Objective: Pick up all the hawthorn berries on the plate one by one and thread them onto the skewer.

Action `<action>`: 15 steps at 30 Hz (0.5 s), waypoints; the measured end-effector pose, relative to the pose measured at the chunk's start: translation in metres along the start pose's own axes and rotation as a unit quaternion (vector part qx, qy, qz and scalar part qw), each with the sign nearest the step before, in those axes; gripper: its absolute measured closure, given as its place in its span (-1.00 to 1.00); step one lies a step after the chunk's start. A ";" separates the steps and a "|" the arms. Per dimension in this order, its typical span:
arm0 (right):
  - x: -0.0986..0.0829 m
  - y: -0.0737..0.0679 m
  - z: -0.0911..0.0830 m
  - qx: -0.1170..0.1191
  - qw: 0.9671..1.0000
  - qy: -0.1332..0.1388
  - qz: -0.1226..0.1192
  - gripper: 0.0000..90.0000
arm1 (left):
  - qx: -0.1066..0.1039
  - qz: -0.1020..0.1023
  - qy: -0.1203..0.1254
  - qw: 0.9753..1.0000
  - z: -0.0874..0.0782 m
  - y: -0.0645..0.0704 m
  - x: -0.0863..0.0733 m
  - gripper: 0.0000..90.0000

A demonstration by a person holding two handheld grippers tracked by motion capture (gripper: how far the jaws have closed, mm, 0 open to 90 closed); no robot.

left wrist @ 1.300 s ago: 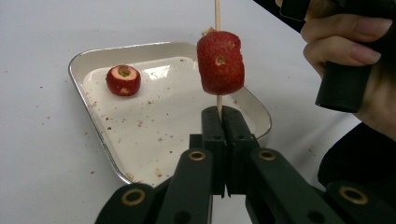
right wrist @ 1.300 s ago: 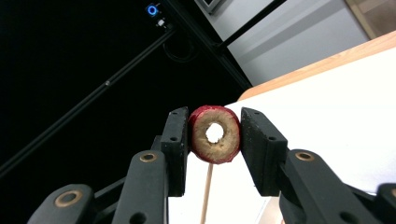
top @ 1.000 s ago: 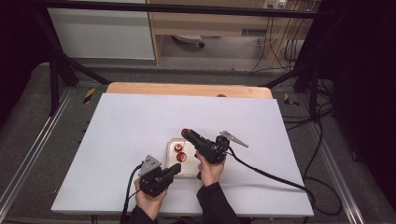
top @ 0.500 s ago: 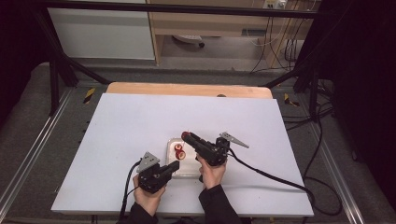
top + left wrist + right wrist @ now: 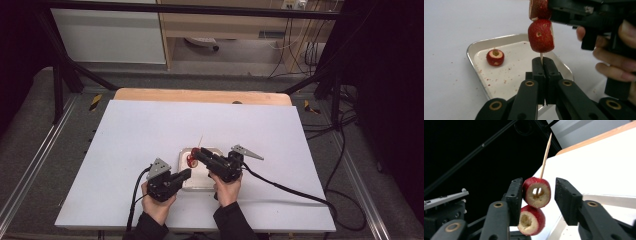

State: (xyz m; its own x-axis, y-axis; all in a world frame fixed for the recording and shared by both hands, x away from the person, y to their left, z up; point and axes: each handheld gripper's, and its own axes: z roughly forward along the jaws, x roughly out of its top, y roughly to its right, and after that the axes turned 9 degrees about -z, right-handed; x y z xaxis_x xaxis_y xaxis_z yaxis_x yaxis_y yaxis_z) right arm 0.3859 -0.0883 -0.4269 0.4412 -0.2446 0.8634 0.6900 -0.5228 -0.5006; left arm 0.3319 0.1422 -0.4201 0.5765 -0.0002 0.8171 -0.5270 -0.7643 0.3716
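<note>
A thin wooden skewer (image 5: 545, 155) carries two red hollowed fruit pieces, an upper one (image 5: 536, 192) and a lower one (image 5: 531, 220). My left gripper (image 5: 541, 60) is shut on the skewer's bottom end and holds it upright over a small metal tray (image 5: 474, 47). My right gripper (image 5: 538, 182) is open, its jaws standing on either side of the upper piece, the right jaw clear of it. A third fruit piece (image 5: 495, 57) lies loose in the tray. In the high view both grippers, left (image 5: 187, 173) and right (image 5: 196, 154), meet over the tray (image 5: 200, 184).
The tray rests near the front middle of a white tabletop (image 5: 125, 135). A wooden strip (image 5: 200, 95) runs along the table's far edge. Black cables (image 5: 290, 187) trail from the grippers over the front right.
The left gripper has edged a little forward toward the tray. The right gripper stays over the tray, and the skewer's tip now shows above the jaws.
</note>
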 end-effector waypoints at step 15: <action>0.012 0.012 -0.013 -0.042 0.981 -0.150 -0.120 -0.36 | 0.027 0.058 -0.053 0.997 -0.028 -0.033 -0.011 0.97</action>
State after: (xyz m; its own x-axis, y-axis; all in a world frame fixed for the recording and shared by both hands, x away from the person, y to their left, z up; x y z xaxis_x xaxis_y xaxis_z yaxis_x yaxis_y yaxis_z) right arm 0.3923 -0.1083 -0.4220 0.4295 0.1373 0.8925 0.7506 -0.6038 -0.2683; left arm 0.3255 0.1859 -0.4292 0.5775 -0.1568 0.8012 -0.5613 -0.7889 0.2502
